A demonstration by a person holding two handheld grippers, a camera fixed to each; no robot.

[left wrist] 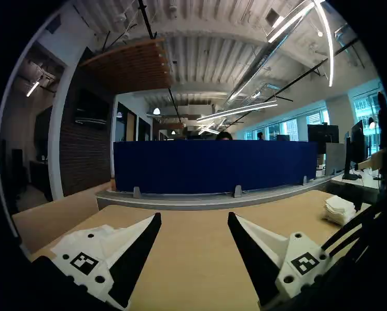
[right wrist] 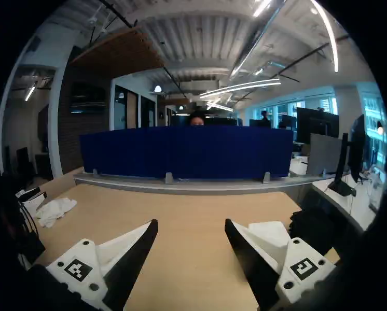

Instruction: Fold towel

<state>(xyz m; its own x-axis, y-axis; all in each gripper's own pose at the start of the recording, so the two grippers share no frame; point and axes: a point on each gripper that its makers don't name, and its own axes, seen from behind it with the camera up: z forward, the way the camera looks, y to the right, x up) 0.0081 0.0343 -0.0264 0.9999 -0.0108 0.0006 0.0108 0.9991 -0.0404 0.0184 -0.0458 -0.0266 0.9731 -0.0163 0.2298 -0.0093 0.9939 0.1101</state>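
- The left gripper (left wrist: pixel 193 215) is held level and low over the wooden table (left wrist: pixel 193 259), looking straight at the blue divider (left wrist: pixel 214 166). Its fingers are spread wide with only bare tabletop between them.
- At the left of the left gripper view, a white cloth (left wrist: pixel 102 230) lies on the table. It is mostly hidden behind the gripper's left finger, so its shape and direction cannot be made out.
- At the right of that view, a folded towel stack (left wrist: pixel 340 209) lies flat near the table's right edge, well apart from the fingers. It is small and shows no clear long axis.
- The right gripper (right wrist: pixel 191 222) is also held level and facing the divider, with its fingers wide apart and holding nothing.
- At the left of the right gripper view, a crumpled towel (right wrist: pixel 53 210) lies near the table's left edge, its length running from lower left to upper right.
- At the right of that view, a folded white piece (right wrist: pixel 266 229) lies flat, half covered by the right finger.
- A black bag (right wrist: pixel 313 225) lies just beside it, dark and hard to make out.
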